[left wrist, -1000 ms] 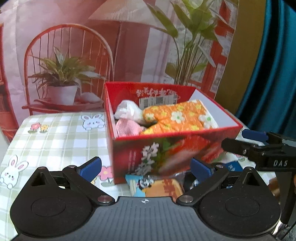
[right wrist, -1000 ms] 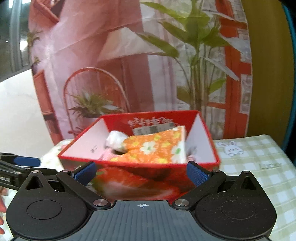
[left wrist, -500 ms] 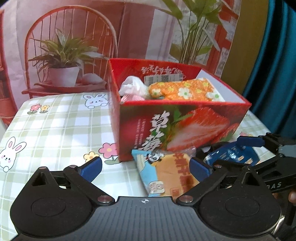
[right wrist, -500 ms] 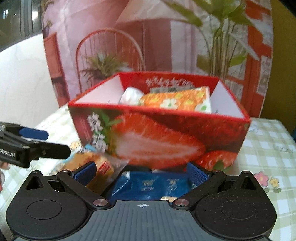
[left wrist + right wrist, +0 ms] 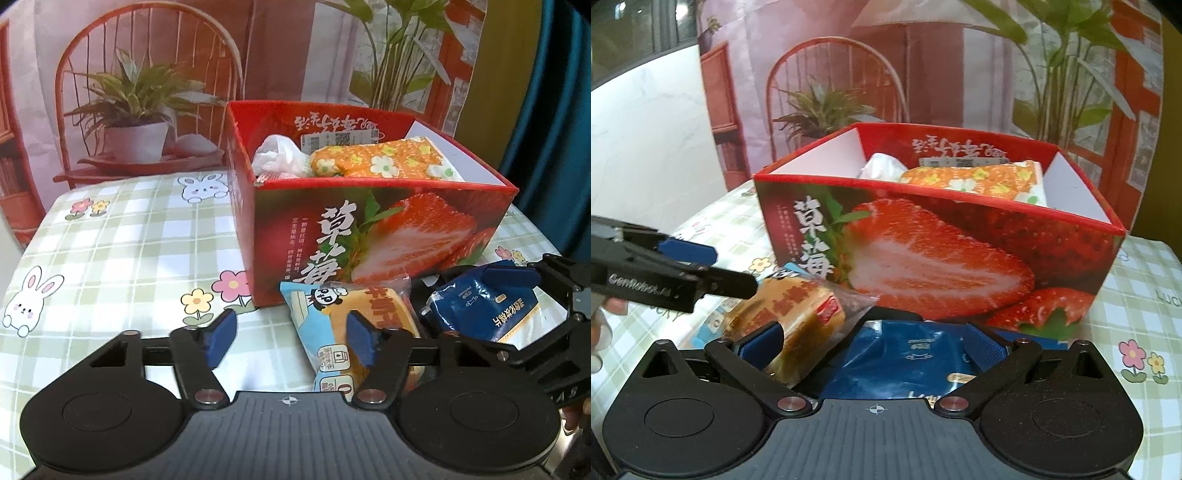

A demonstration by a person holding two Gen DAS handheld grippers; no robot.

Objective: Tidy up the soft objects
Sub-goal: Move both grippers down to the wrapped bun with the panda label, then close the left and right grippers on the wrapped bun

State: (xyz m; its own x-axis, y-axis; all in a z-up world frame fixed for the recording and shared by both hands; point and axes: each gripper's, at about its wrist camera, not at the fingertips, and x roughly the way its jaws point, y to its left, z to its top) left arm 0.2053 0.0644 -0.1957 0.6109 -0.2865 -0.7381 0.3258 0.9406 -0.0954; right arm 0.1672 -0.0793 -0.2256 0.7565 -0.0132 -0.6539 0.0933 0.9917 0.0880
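A red strawberry box (image 5: 384, 236) (image 5: 934, 254) stands on the table and holds an orange flowered pack (image 5: 380, 162) (image 5: 975, 181) and a white plastic bag (image 5: 277, 155). In front of it lie a bread packet with a panda print (image 5: 347, 317) (image 5: 798, 317) and a dark blue packet (image 5: 480, 306) (image 5: 908, 354). My left gripper (image 5: 291, 332) is open, its right finger over the bread packet. My right gripper (image 5: 875, 343) is open around the blue packet, its left finger against the bread; it also shows in the left wrist view (image 5: 524, 295).
The table (image 5: 110, 240) has a green checked cloth with rabbits and flowers. A printed backdrop with a chair and plants (image 5: 140, 103) hangs behind. A teal curtain (image 5: 554, 110) is at the right. The left gripper's finger (image 5: 687, 273) reaches in from the left in the right wrist view.
Both grippers have come down from above the box to table level in front of it. The right gripper's fingers now straddle the blue packet; the left gripper's have narrowed somewhat.
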